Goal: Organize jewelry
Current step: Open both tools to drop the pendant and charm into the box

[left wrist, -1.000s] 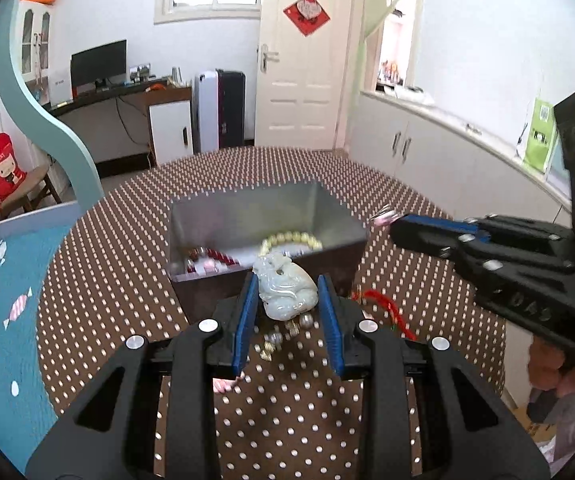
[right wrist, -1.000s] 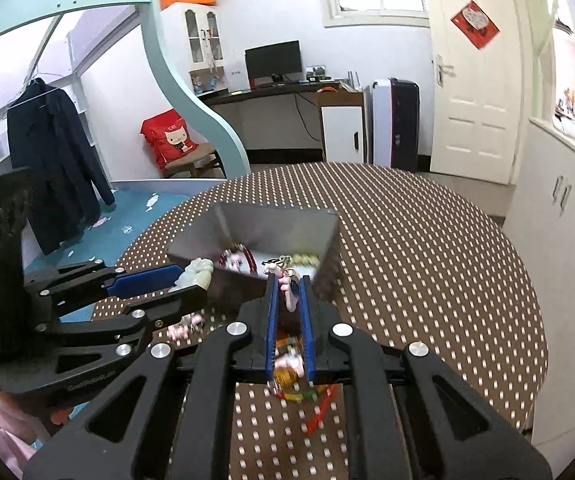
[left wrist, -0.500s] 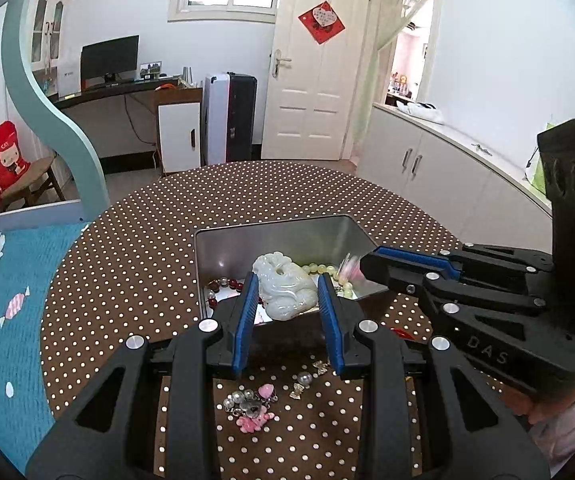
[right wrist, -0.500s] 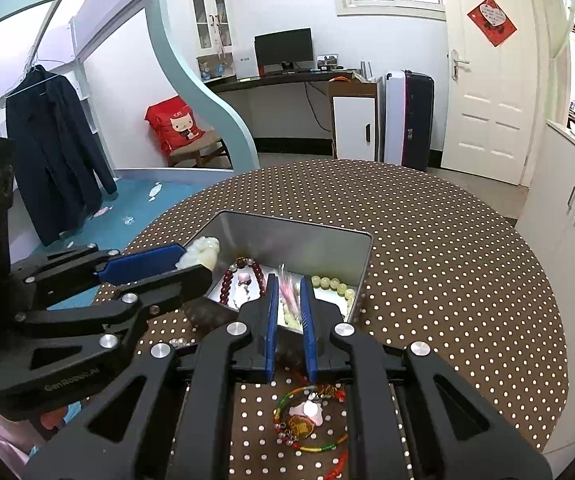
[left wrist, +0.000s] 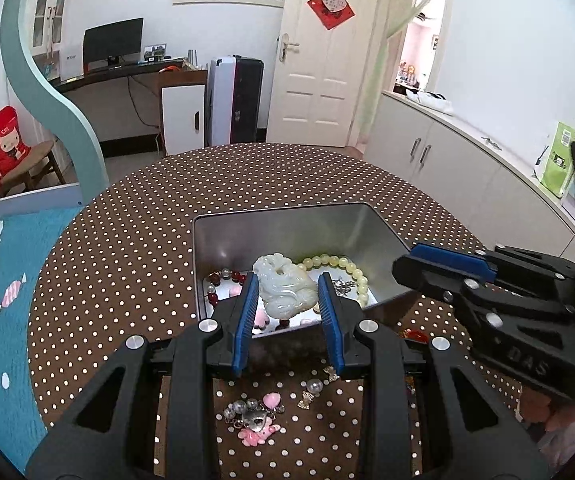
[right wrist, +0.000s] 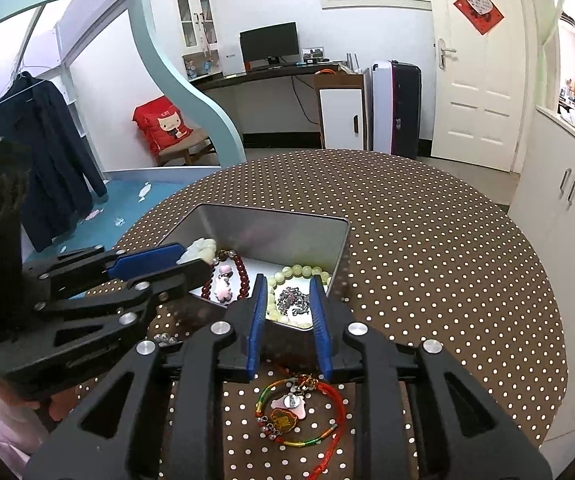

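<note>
The right gripper has just been opening and now stands parted and empty over the metal tin; the small dark chain, likely the piece it carried, lies in the tin just below and ahead of its tips. The left gripper is clamped on the pale jade pendant, held above the tin's near edge, so that piece seems next to go in.

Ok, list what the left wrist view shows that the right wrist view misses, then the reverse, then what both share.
Left wrist only: the pink-and-silver charm cluster on the dotted tablecloth. Right wrist only: the multicoloured cord bracelet on the cloth, and the right gripper open, its jaws just opened, over the dark metal chain. Both: the silver metal tin, the pale green bead bracelet, and the left gripper shut on the white jade carving.
</note>
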{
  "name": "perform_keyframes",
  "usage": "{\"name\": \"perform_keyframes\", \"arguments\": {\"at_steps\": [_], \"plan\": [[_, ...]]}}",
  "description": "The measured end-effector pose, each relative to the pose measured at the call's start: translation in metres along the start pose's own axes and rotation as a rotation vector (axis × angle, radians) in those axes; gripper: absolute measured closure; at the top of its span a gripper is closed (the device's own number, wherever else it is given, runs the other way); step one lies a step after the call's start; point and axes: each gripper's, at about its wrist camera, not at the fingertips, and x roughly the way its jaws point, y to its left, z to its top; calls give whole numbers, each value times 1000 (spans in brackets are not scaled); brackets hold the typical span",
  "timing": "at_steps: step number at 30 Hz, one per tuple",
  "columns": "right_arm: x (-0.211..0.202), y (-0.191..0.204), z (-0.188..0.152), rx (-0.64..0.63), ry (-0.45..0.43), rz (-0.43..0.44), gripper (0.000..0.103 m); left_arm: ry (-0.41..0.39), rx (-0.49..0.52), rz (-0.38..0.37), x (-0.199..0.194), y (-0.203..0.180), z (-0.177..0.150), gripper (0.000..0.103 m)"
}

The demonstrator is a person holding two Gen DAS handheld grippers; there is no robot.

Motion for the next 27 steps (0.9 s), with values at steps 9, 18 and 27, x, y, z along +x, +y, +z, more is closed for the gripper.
{"name": "perform_keyframes", "arguments": {"at_steps": [9,18,27], "plan": [[1,5,1,-3,5,5,74,49,3,6,20,1,10,72],[1,5,5,-1,6,1,72,93,28,18,42,-2,19,72],[0,3,8,17,-2,-5,64,91,14,24,32,1,15,72]]}}
